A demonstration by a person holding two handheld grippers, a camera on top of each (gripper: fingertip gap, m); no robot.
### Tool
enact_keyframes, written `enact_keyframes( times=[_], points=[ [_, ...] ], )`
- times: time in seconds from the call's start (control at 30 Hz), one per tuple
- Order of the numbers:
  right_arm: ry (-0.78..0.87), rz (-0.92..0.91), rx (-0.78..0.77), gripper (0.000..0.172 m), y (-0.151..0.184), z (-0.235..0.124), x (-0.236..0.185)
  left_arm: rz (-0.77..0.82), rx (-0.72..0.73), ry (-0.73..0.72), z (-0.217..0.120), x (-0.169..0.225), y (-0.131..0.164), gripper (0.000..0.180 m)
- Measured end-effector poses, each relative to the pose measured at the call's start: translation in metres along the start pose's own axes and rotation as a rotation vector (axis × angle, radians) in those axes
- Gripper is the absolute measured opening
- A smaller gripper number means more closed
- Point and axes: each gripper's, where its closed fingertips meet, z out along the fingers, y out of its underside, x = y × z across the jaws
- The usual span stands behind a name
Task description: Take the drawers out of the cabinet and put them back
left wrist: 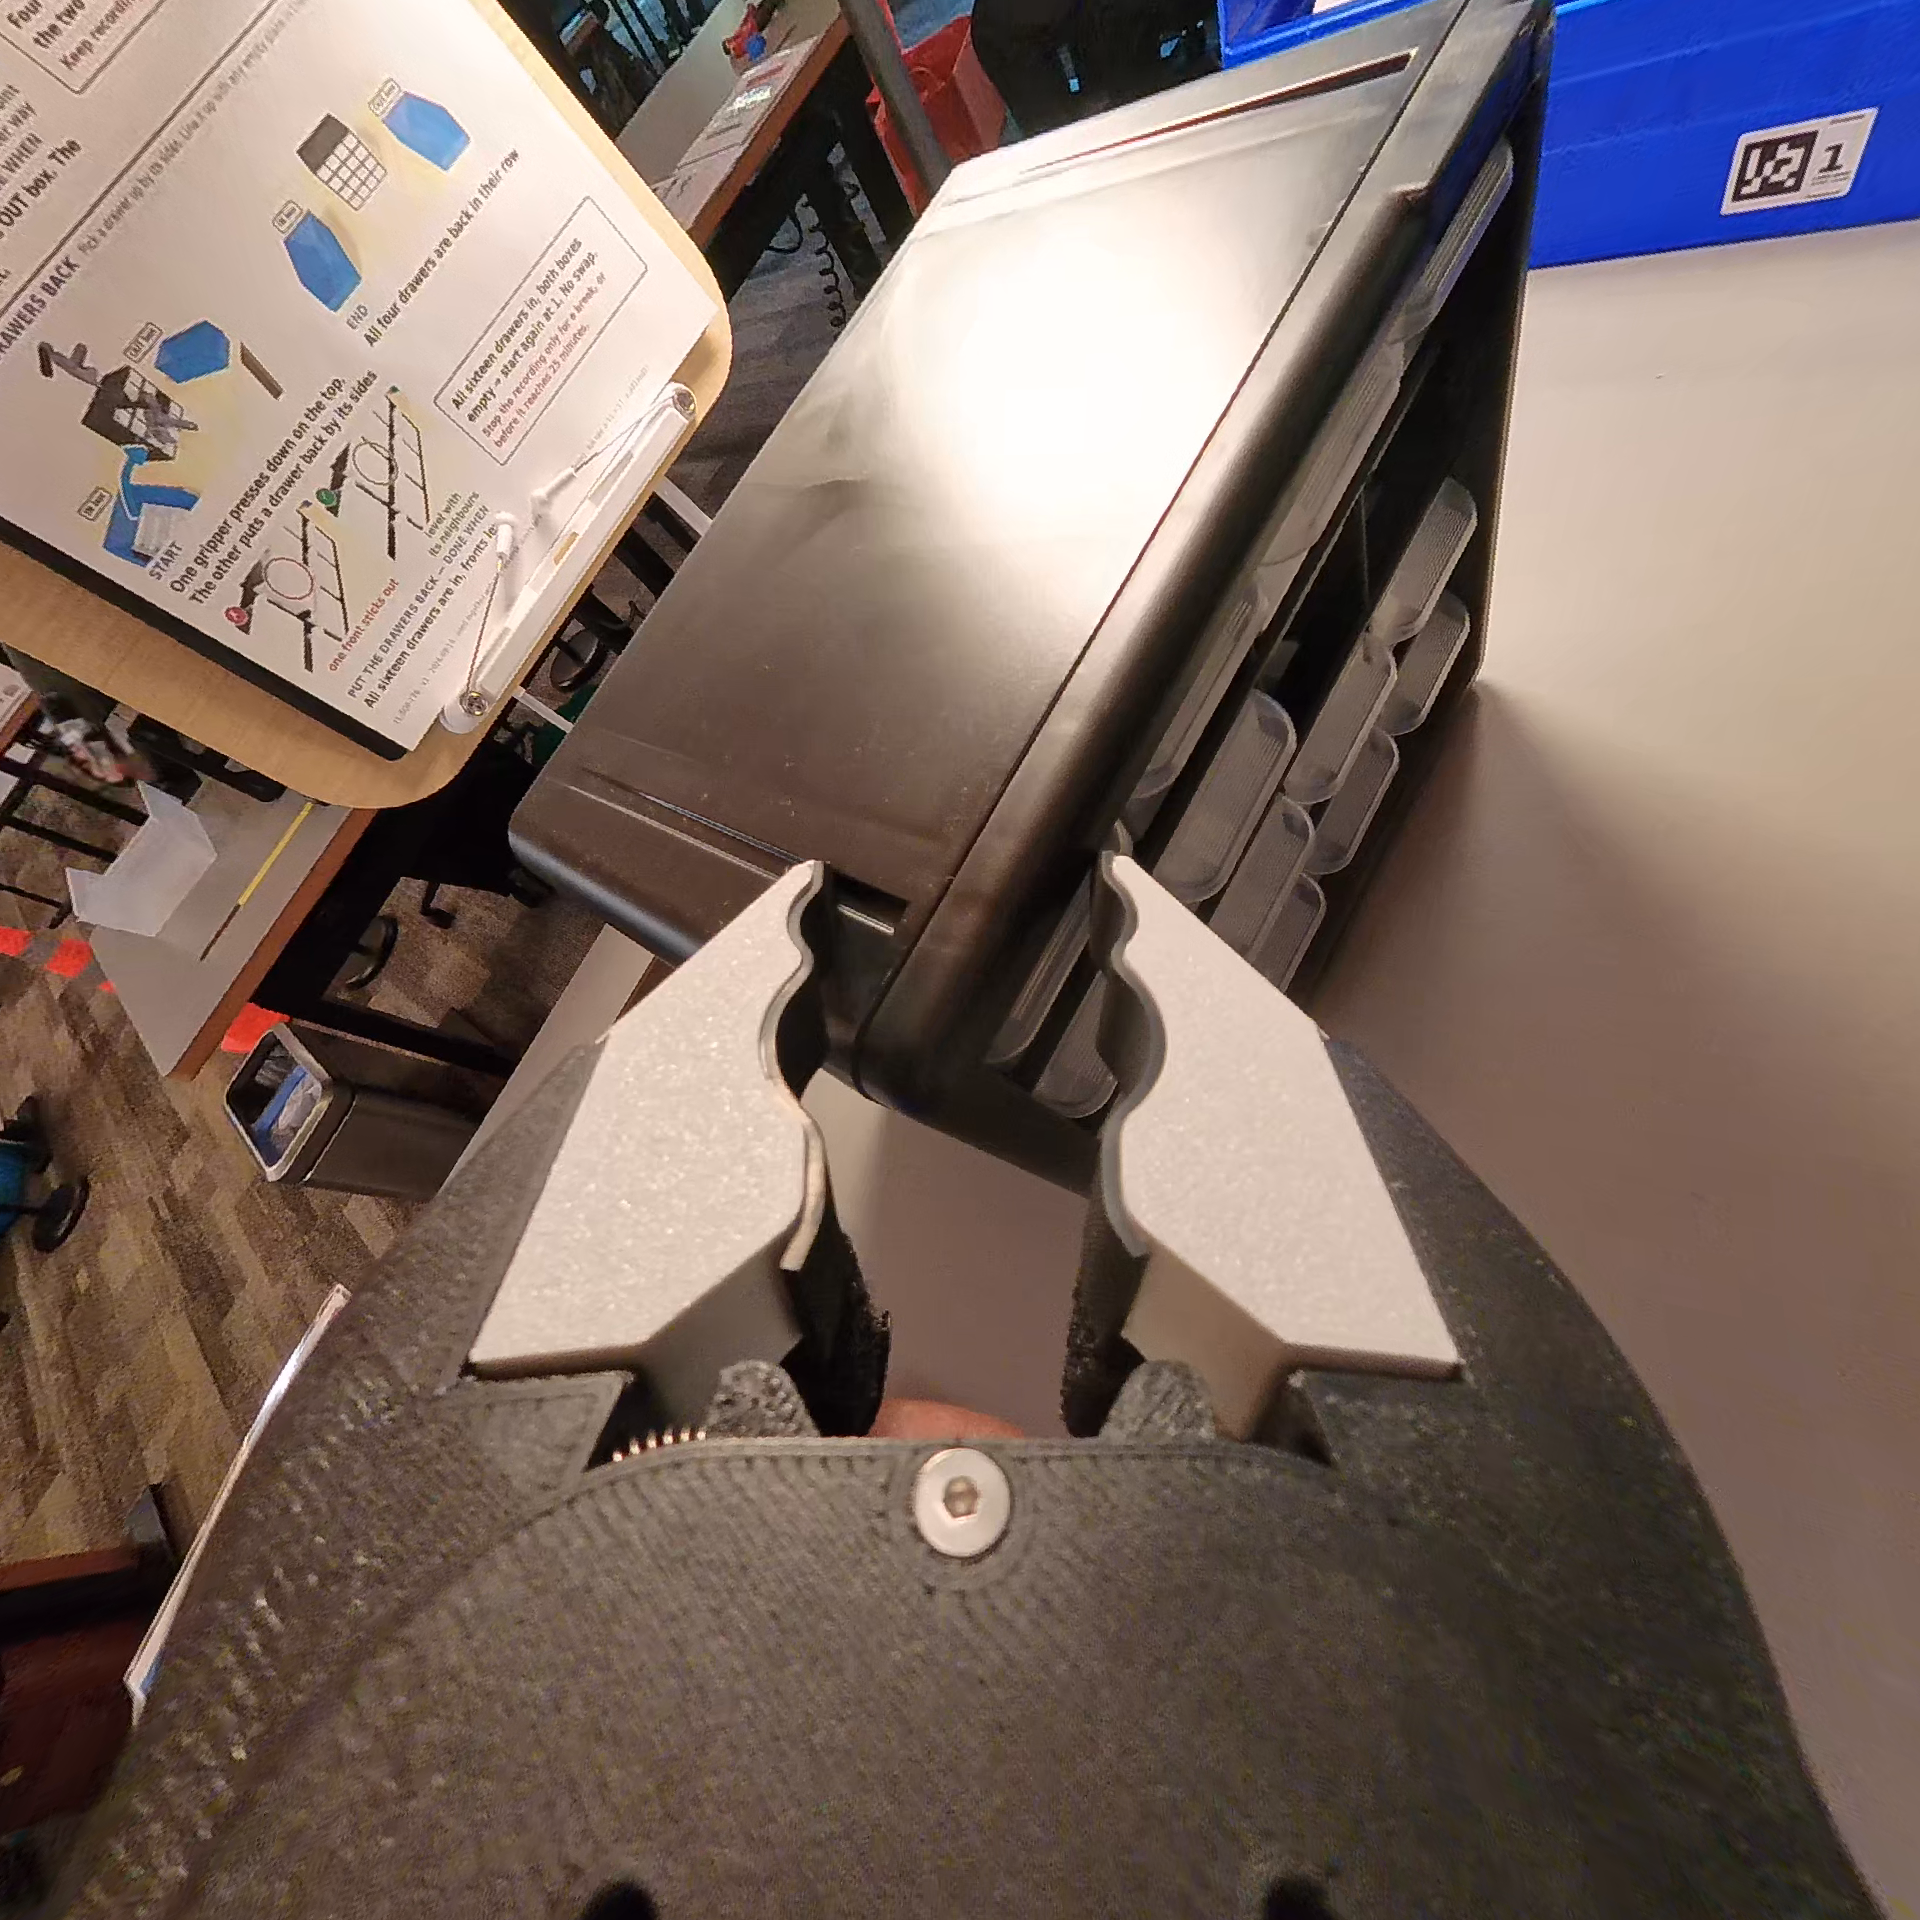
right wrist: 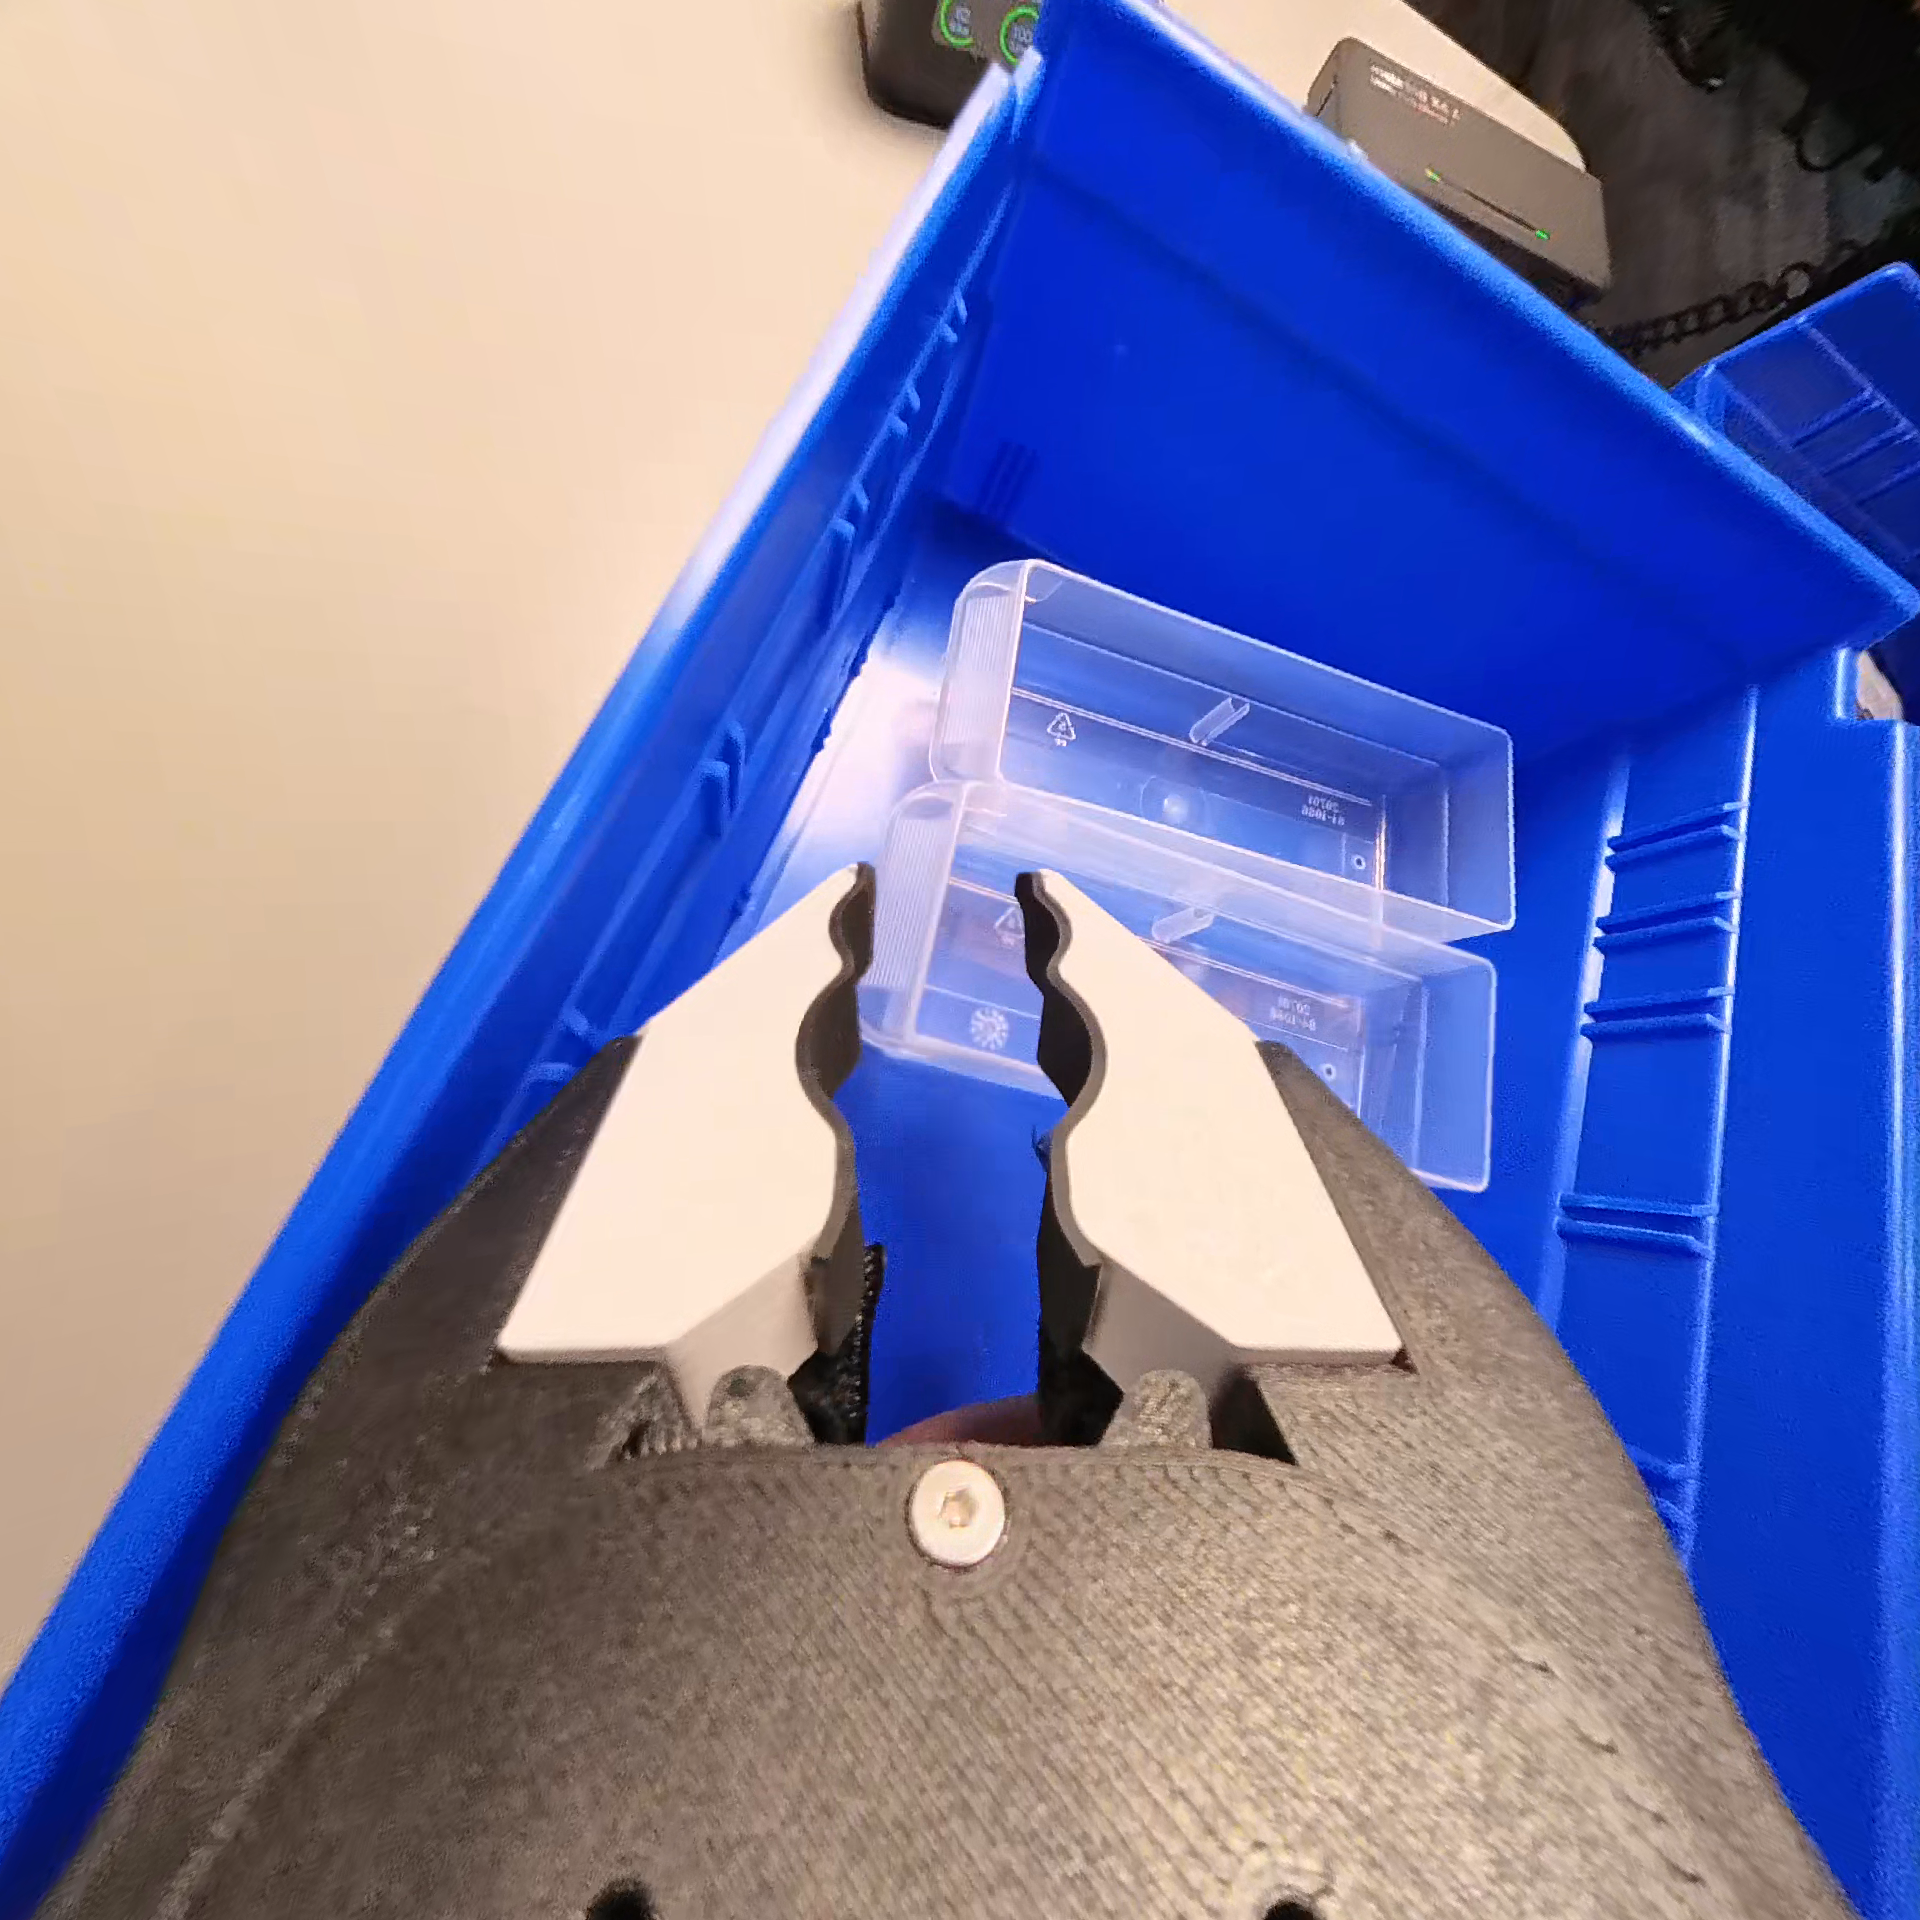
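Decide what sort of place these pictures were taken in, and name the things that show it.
Probably a lab or workshop set up for recording handling tasks: an illustrated instruction sheet on a board, a blue bin bearing a square marker tag, and electronic boxes with cables on the table.

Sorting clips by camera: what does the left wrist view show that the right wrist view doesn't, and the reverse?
Only the left: the black cabinet with clear drawers in its front, an instruction board, the open left gripper at the cabinet's corner. Only the right: two clear drawers lying inside the bin, the open right gripper over the nearer one. Both: the blue bin and pale tabletop.
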Motion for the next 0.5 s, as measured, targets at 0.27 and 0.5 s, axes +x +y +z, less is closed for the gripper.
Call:
enact_keyframes(
  times=[0.27, 0.5],
  points=[
    [0.149, 0.061, 0.144, 0.038, -0.032, -0.065, 0.028, -0.002, 0.001, 0.0, 0.0, 0.0, 0.0, 0.05],
    [-0.262, 0.304, 0.625, 0.036, -0.13, -0.145, -0.093, -0.004, -0.005, -0.001, 0.0, 0.0, 0.0, 0.05]
  ],
)
